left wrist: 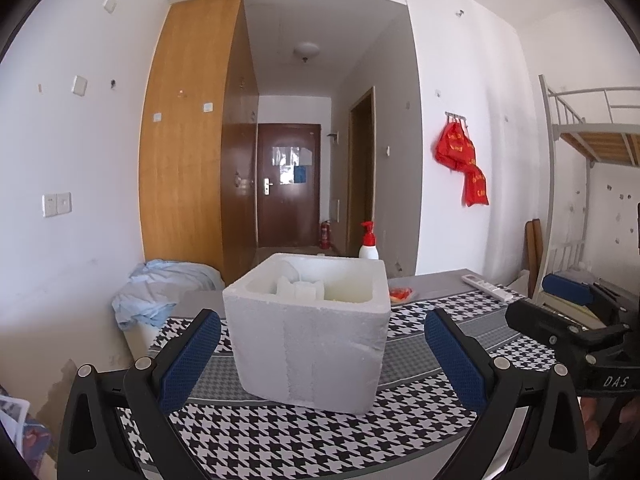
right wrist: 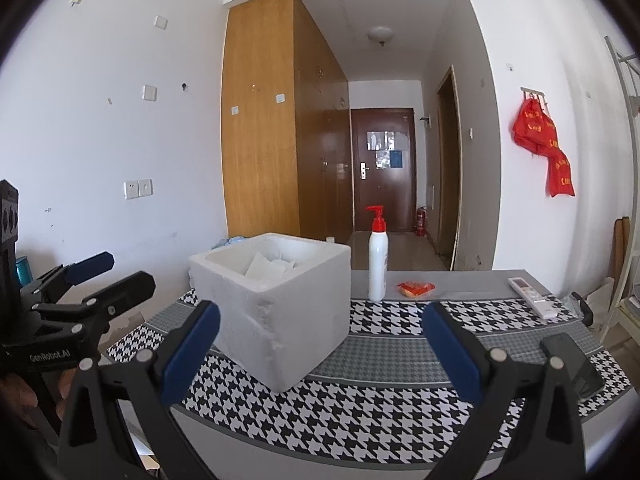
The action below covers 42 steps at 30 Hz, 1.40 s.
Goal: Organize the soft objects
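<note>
A white foam box (left wrist: 308, 332) stands on the houndstooth tablecloth (left wrist: 280, 436); it also shows in the right wrist view (right wrist: 276, 304). White soft pieces (left wrist: 300, 288) lie inside it, also seen from the right wrist (right wrist: 268, 268). My left gripper (left wrist: 320, 356) is open and empty, its blue pads either side of the box's near face. My right gripper (right wrist: 320, 352) is open and empty, just right of the box. A small orange packet (right wrist: 416, 289) lies on the table behind the box, also in the left wrist view (left wrist: 400, 294).
A white pump bottle with a red top (right wrist: 378, 260) stands behind the box. A white remote (right wrist: 532, 296) and a black phone (right wrist: 572, 364) lie at the right. A bin with blue cloth (left wrist: 160, 288) sits left of the table. A bunk bed frame (left wrist: 592, 132) stands at the right.
</note>
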Each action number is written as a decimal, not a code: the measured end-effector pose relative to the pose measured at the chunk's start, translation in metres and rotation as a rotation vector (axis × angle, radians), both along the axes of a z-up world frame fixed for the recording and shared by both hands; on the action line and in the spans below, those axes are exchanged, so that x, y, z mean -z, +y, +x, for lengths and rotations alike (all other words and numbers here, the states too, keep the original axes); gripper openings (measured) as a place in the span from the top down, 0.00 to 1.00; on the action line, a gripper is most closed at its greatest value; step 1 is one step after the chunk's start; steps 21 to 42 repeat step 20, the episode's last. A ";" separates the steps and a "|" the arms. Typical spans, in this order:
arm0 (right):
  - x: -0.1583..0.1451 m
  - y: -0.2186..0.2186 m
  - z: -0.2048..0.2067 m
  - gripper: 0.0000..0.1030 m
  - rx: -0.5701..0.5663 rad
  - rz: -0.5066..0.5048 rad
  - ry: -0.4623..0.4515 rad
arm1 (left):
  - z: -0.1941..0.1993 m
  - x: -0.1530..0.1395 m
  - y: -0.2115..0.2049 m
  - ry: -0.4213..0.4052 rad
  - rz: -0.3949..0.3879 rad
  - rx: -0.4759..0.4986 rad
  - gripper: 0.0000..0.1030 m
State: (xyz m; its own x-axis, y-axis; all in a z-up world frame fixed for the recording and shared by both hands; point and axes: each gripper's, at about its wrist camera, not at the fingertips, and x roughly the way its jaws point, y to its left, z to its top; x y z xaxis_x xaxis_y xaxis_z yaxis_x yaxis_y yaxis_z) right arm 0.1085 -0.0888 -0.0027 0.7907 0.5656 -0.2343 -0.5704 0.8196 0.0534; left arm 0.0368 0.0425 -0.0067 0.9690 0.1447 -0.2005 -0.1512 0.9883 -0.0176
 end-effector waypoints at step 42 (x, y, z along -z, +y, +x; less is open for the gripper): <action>0.003 0.001 0.001 0.01 0.000 -0.010 0.020 | -0.002 0.009 0.006 0.017 -0.016 -0.037 0.01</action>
